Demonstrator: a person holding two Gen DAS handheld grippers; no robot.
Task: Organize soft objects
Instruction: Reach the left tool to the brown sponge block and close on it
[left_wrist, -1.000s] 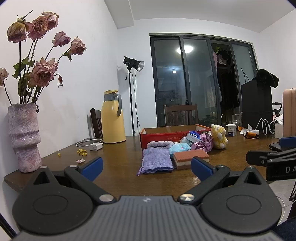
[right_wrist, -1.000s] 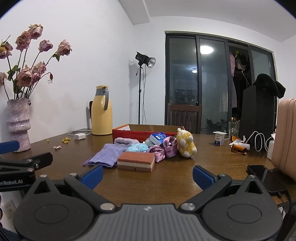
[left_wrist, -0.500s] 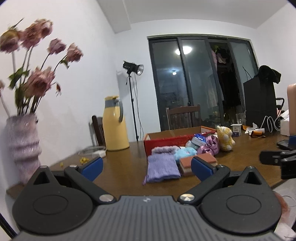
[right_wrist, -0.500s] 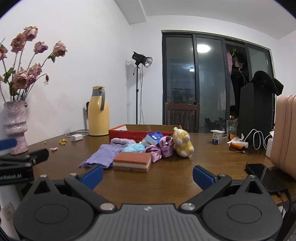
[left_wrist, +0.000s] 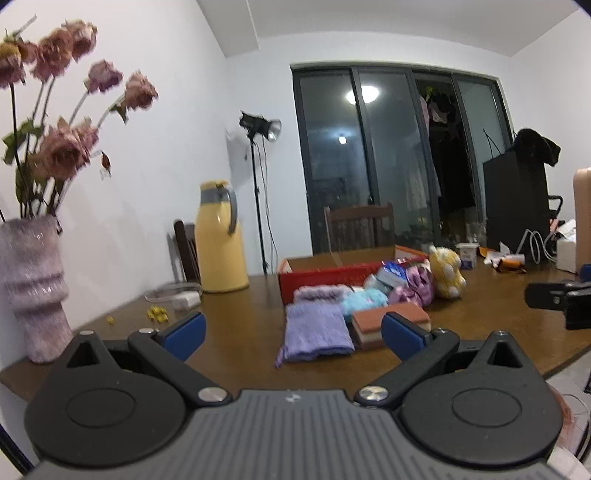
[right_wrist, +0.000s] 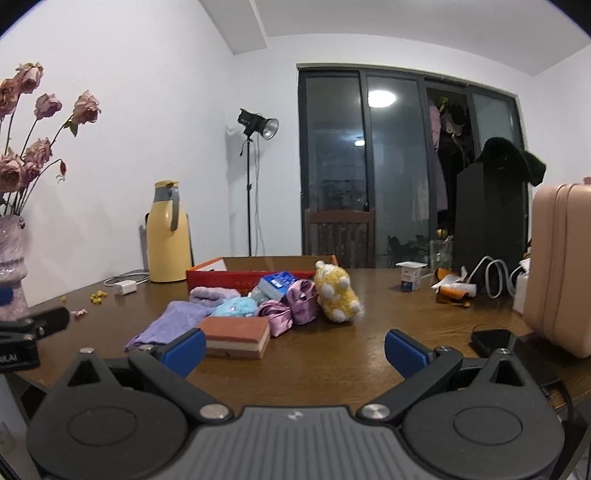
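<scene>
In the left wrist view, the left gripper (left_wrist: 291, 326) sits low at the bottom of the frame, its blue fingers spread wide with nothing between them, aimed at the heap in mid-frame. A purple cloth (left_wrist: 314, 330) lies flat nearest it, and the sponge (left_wrist: 373, 325) shows just right of the cloth, partly behind the right finger. Behind them stands the red box (left_wrist: 314, 277), open-topped, likely the bin meant for the soft things, none of which is visibly inside. The vase (left_wrist: 31, 284) at the left edge is blurred.

In the right wrist view, the right gripper (right_wrist: 293, 349) is likewise spread and empty at the bottom. The sponge (right_wrist: 236, 336) lies just beyond its left finger, the cloth (right_wrist: 173, 321) to its left. A yellow plush (right_wrist: 338, 293) leans at the heap's right end, beside the purple pouches (right_wrist: 291, 308). The heap sits in front of the box (right_wrist: 221, 277), handy for short lifts into it, I judge. The phone (right_wrist: 493, 339) at lower right lies well apart.
</scene>
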